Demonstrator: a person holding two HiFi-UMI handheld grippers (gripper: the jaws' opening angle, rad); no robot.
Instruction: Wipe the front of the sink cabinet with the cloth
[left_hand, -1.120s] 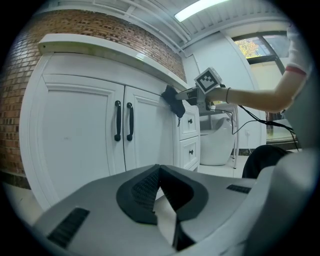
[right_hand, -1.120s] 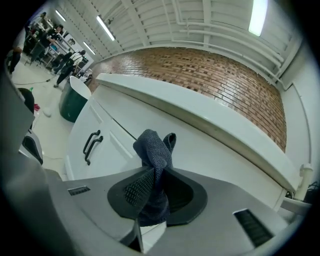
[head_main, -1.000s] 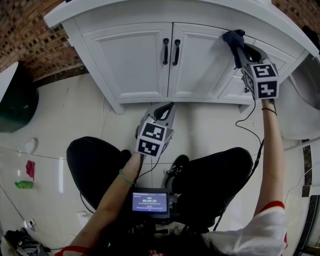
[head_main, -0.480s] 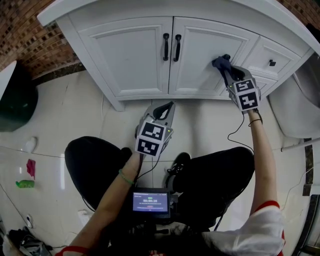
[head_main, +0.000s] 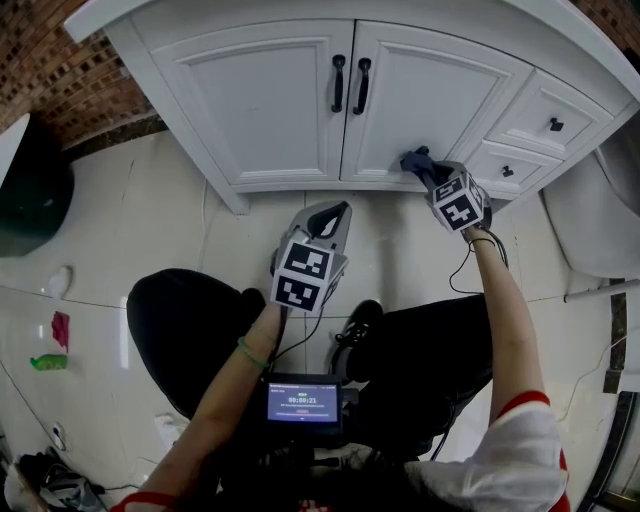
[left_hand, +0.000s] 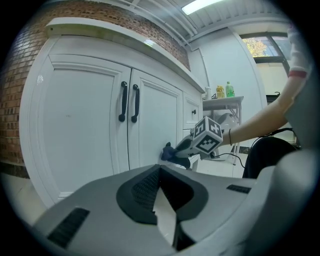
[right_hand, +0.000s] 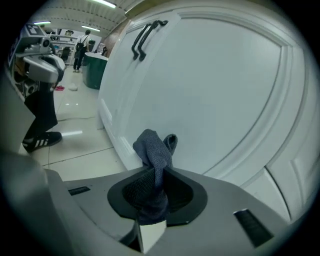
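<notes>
Clamps the cloth (right_hand: 154, 150) in the right gripper (head_main: 428, 172), tip up-frame at the bottom edge of the cabinet door (head_main: 430, 90), upper right; holds left gripper (head_main: 330, 215) closed, empty, mid-frame, farther off.

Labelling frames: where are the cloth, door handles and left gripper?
cloth (right_hand: 153, 146): right gripper view, its bunched upper fold.
door handles (head_main: 338, 83): head view, the left handle's bar.
left gripper (head_main: 340, 211): head view, between its fingertips.

There are two grippers, the left gripper (head_main: 338, 212) and the right gripper (head_main: 420, 166), and one cloth (right_hand: 155, 150). The one cabinet (head_main: 185, 105) has two doors (head_main: 265, 100), two black handles (head_main: 338, 82) and two small drawers (head_main: 540, 105), each with one knob (head_main: 556, 125). There is one small screen (head_main: 300, 402).
</notes>
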